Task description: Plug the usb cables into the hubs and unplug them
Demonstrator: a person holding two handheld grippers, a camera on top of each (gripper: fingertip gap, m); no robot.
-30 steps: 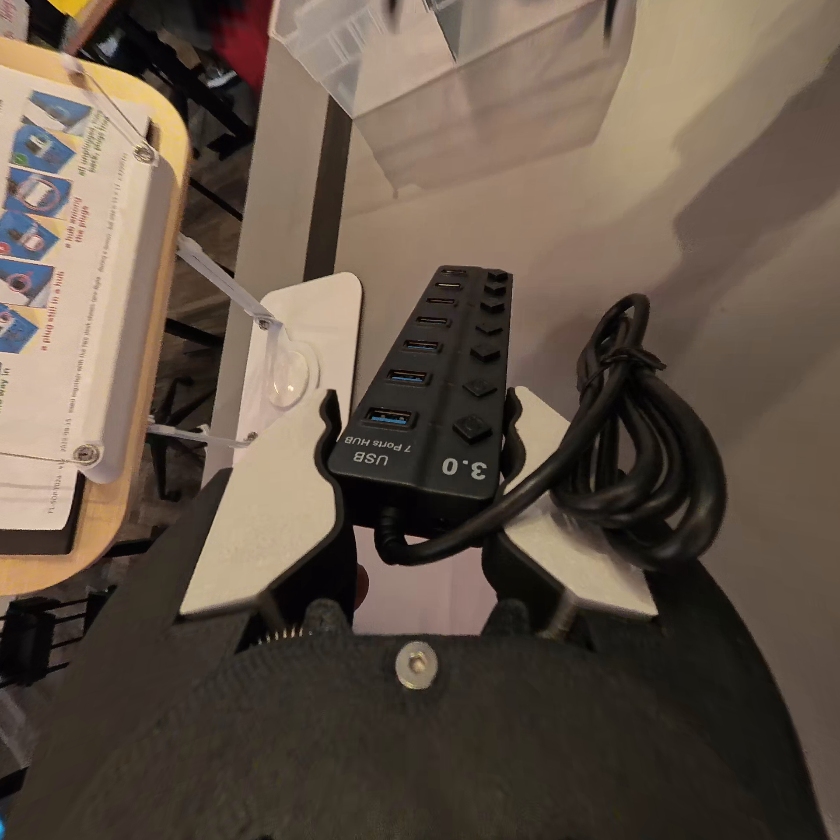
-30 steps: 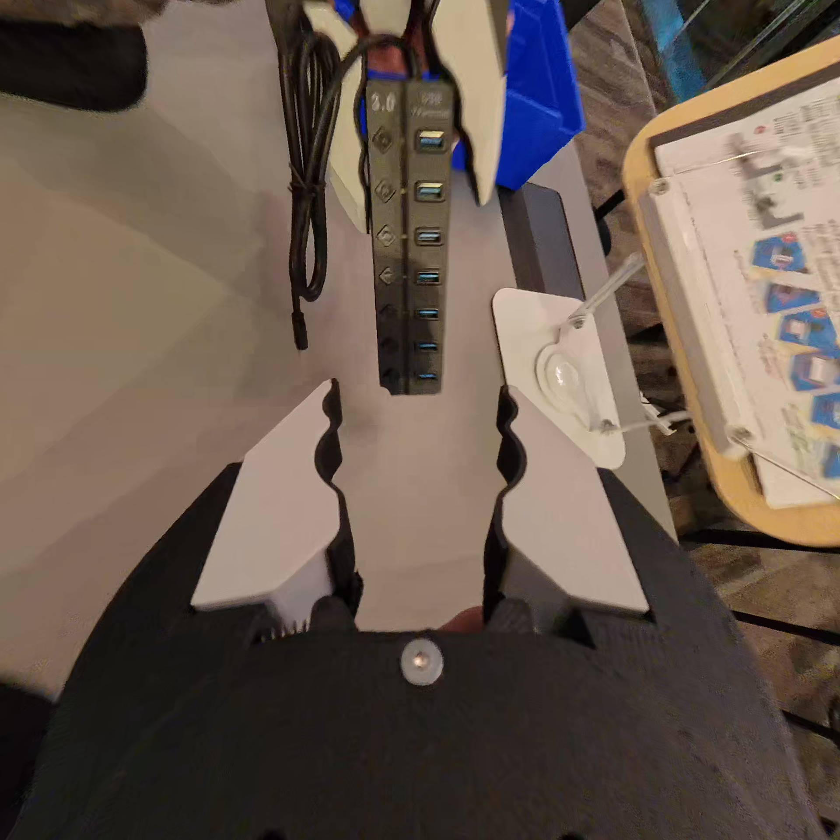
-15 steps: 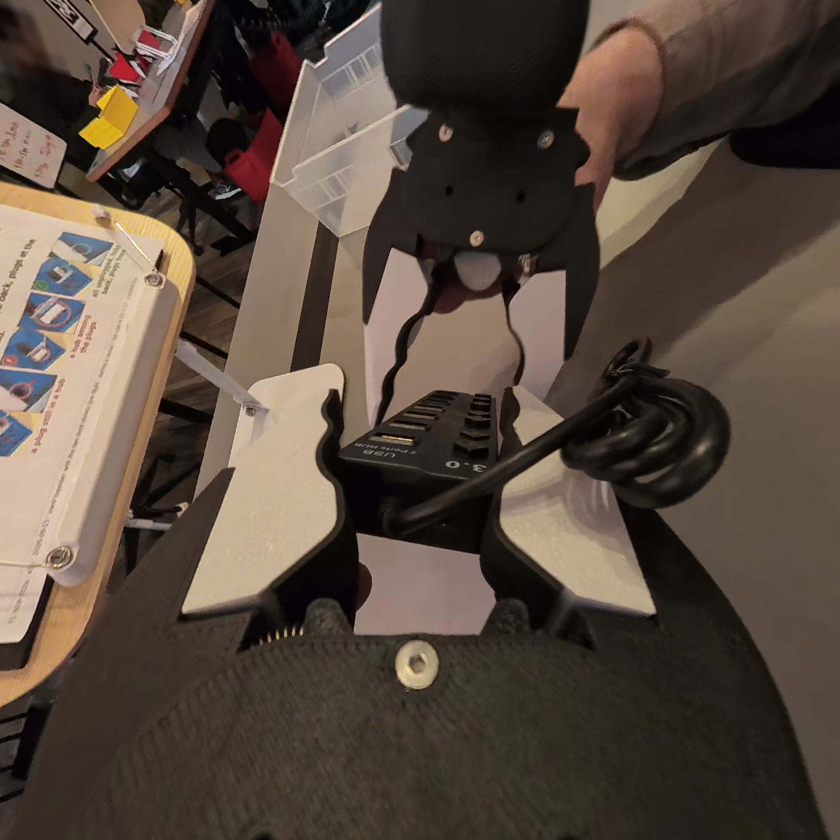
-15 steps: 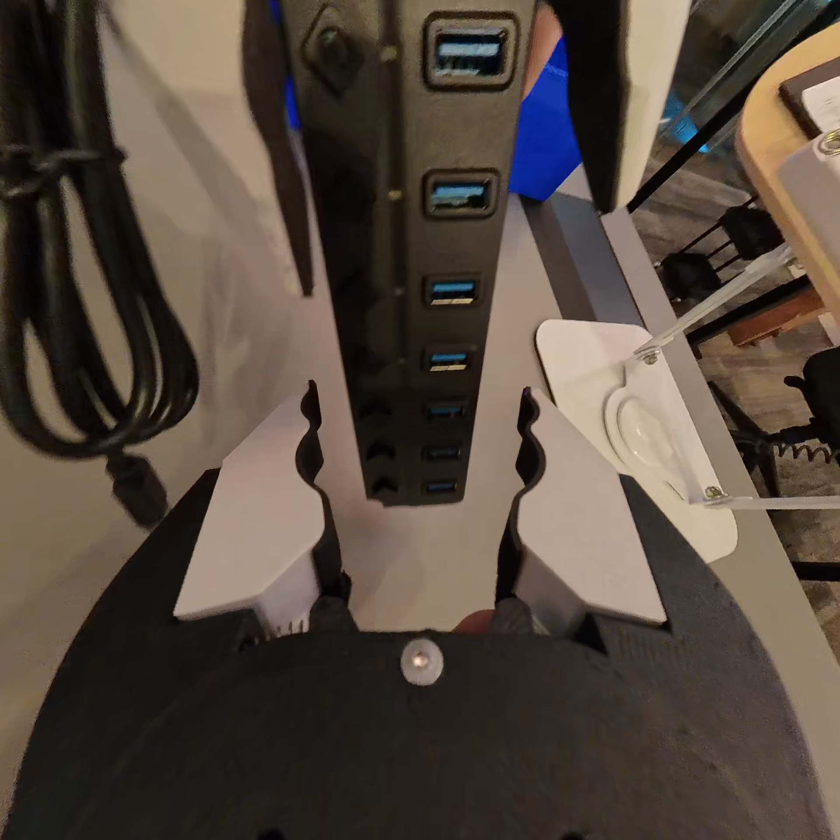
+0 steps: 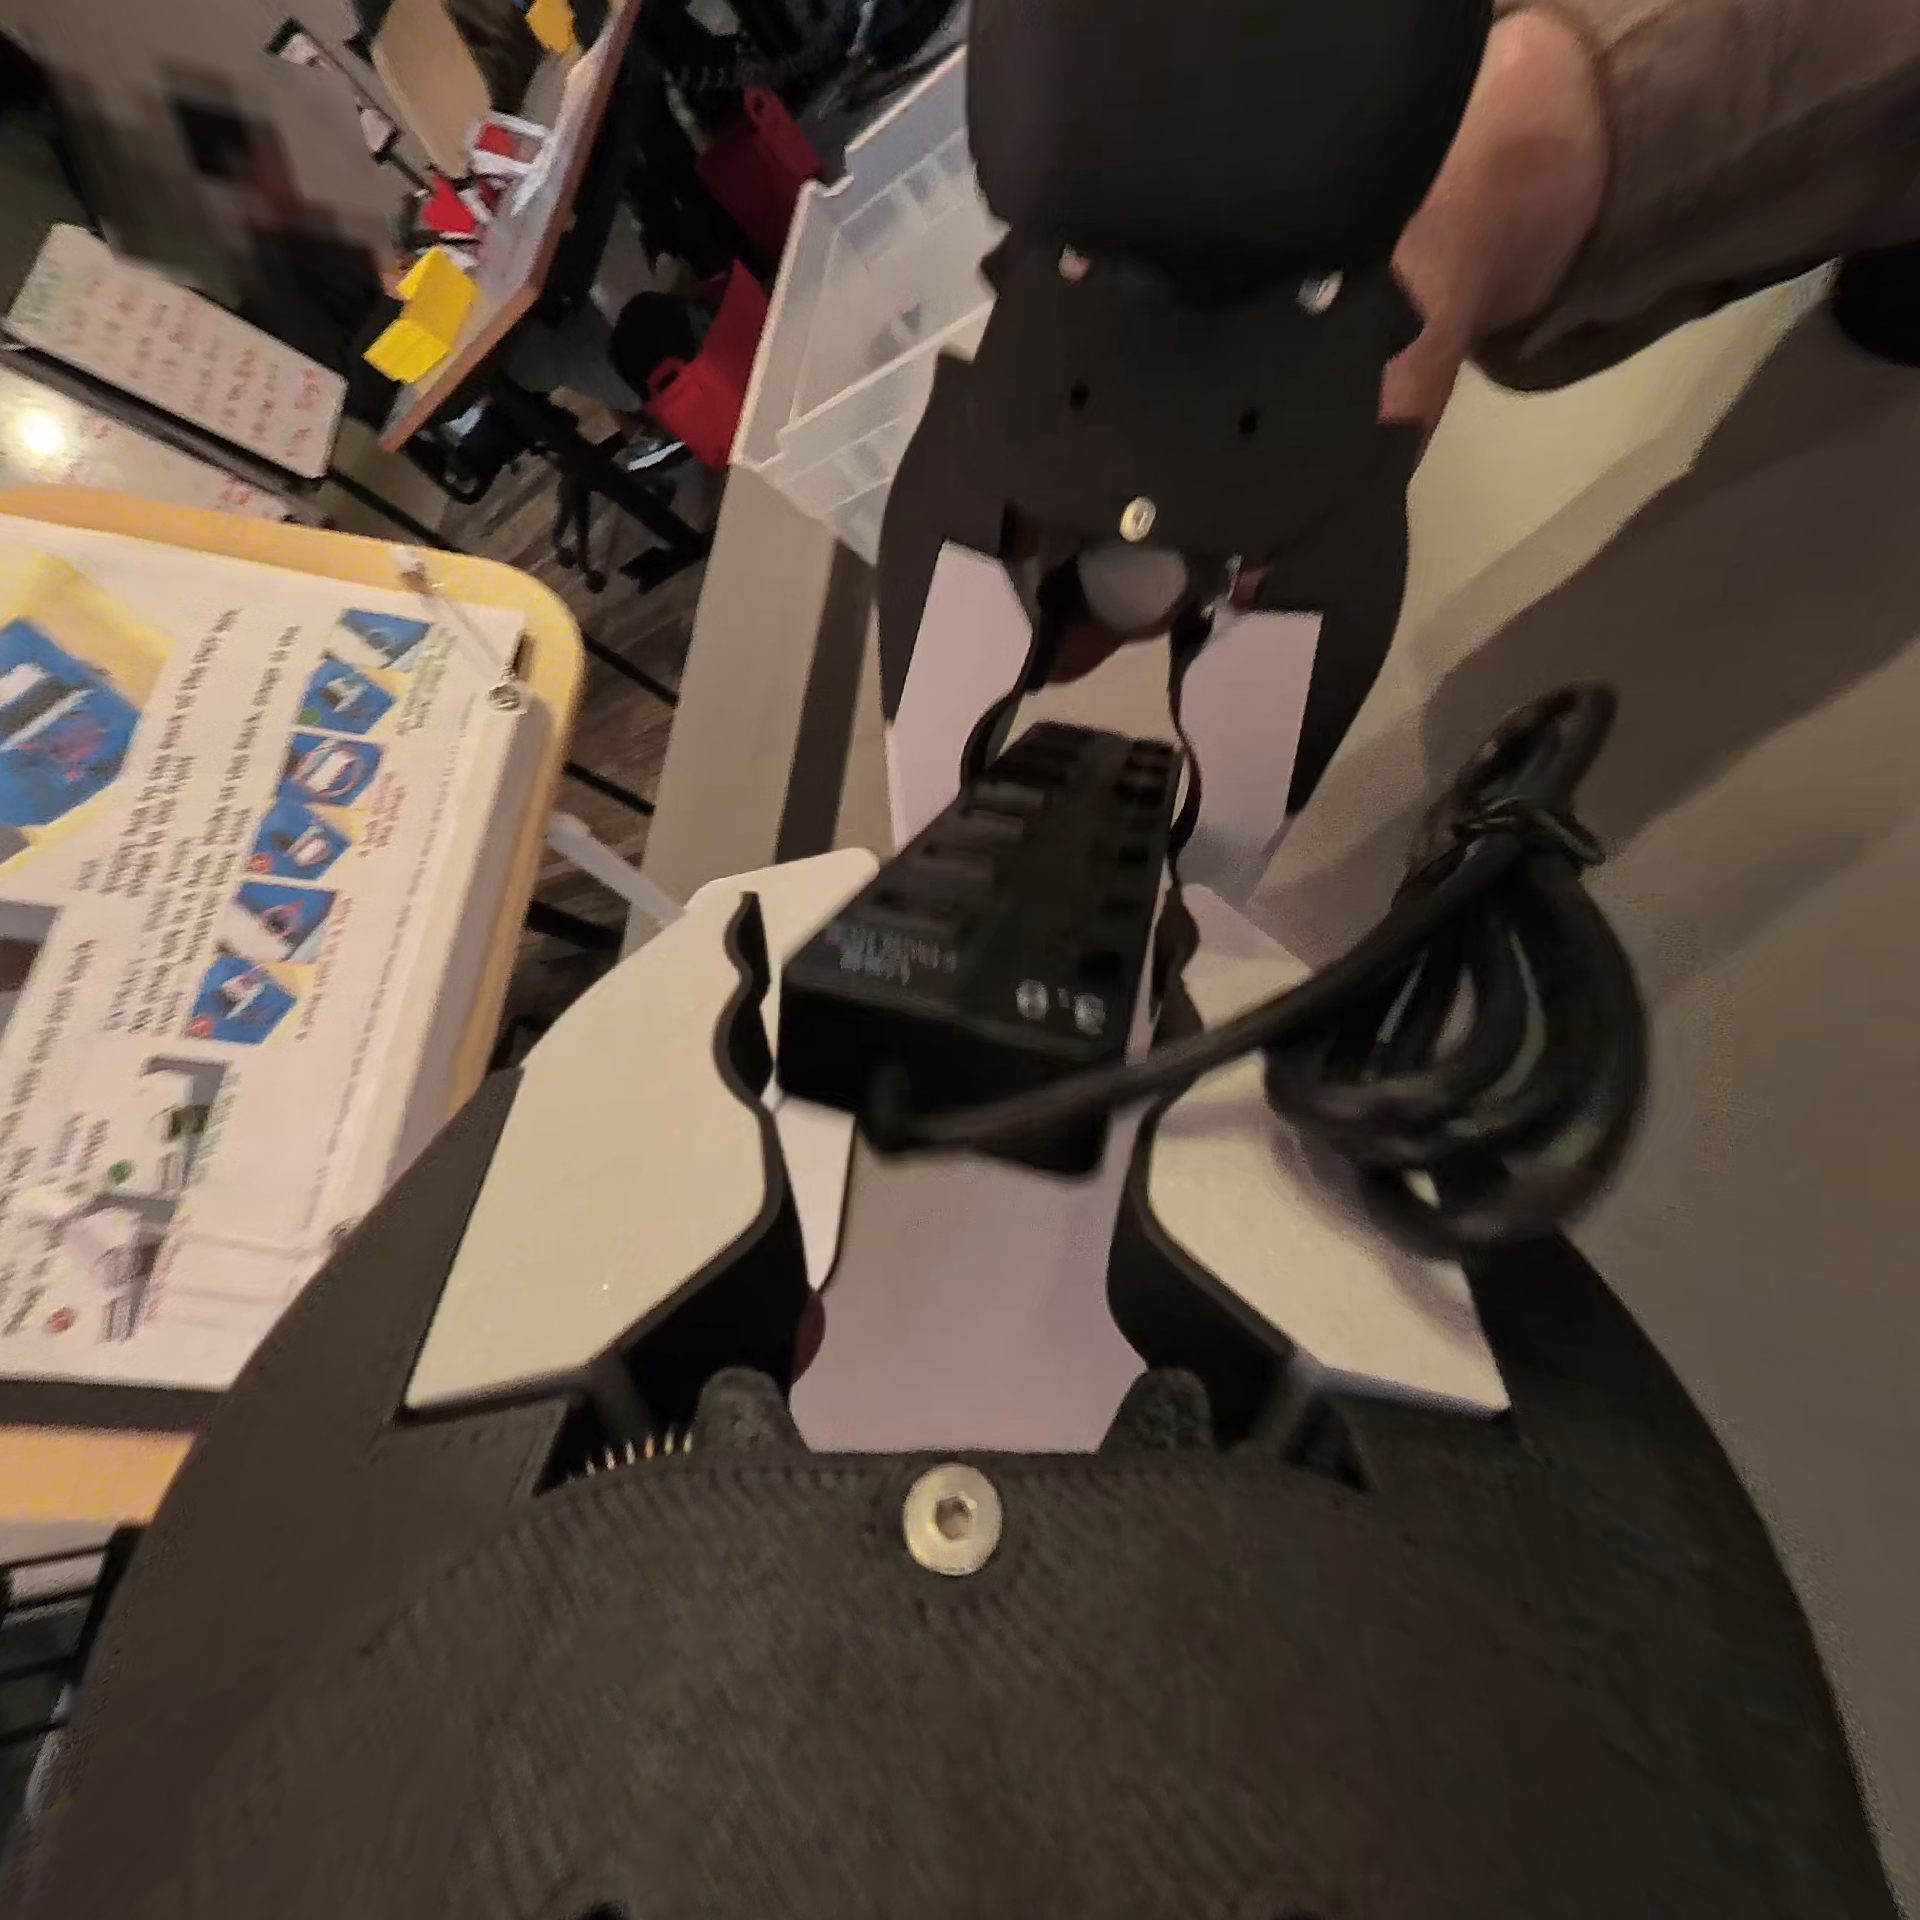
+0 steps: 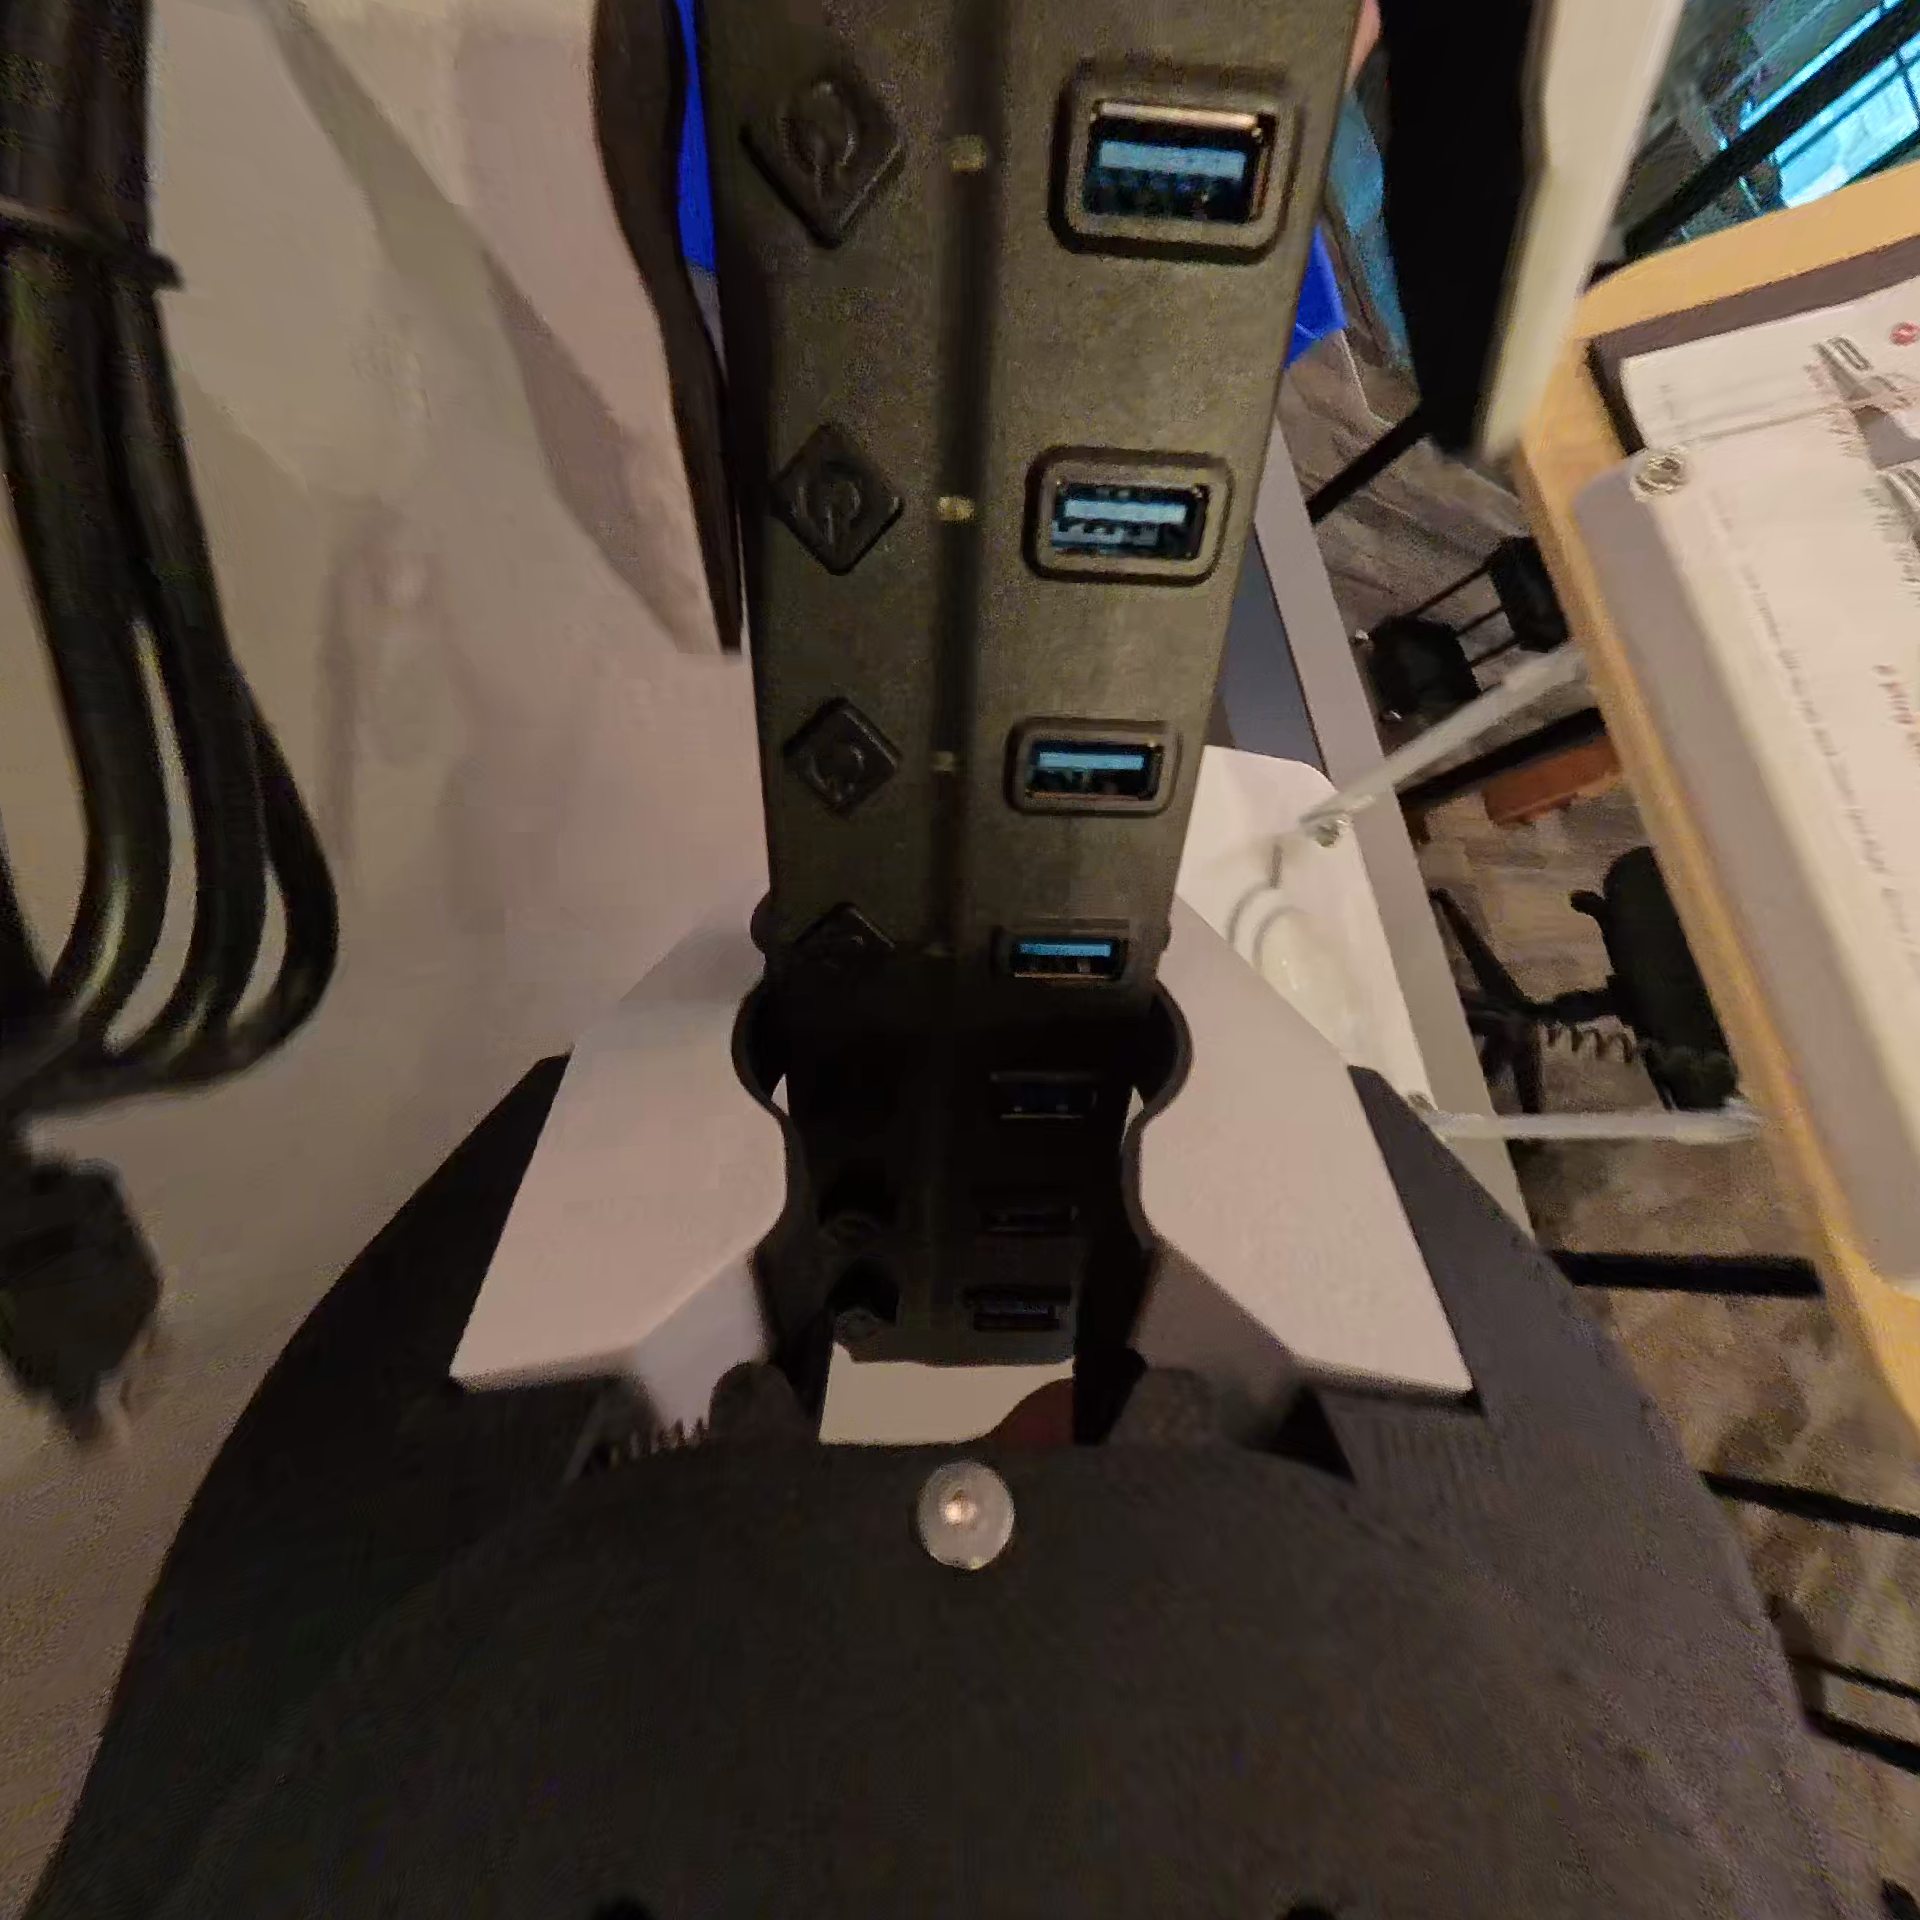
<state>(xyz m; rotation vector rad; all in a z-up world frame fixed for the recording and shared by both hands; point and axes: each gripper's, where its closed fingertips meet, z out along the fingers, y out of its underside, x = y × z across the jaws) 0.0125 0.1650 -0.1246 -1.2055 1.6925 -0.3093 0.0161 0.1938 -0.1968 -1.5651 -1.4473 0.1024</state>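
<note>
left wrist view: the left gripper (image 5: pixel 961 1023) was closed on the cable end of the black hub (image 5: pixel 997 935), both pads against its sides; the picture was smeared by motion.
right wrist view: the right gripper (image 6: pixel 961 1049) was clamped on the hub's (image 6: pixel 997 520) other end, its jaws narrow against the two long edges.
hub position: held in the air between the two grippers, above the pale table (image 5: pixel 1714 727).
ports: four blue ones were clear in the right wrist view; the ones inside the jaws were dark and hard to make out.
cable: a tied black cable bundle (image 5: pixel 1475 1039) hung from the hub's end beside the left gripper; its top was cut off in the right wrist view (image 6: pixel 135 727).
hand: a hand (image 5: pixel 1486 197) behind the right gripper (image 5: pixel 1081 769) was cut off by the frame.
side board: a printed sheet (image 5: pixel 208 914) on a wooden board was blurred.
</note>
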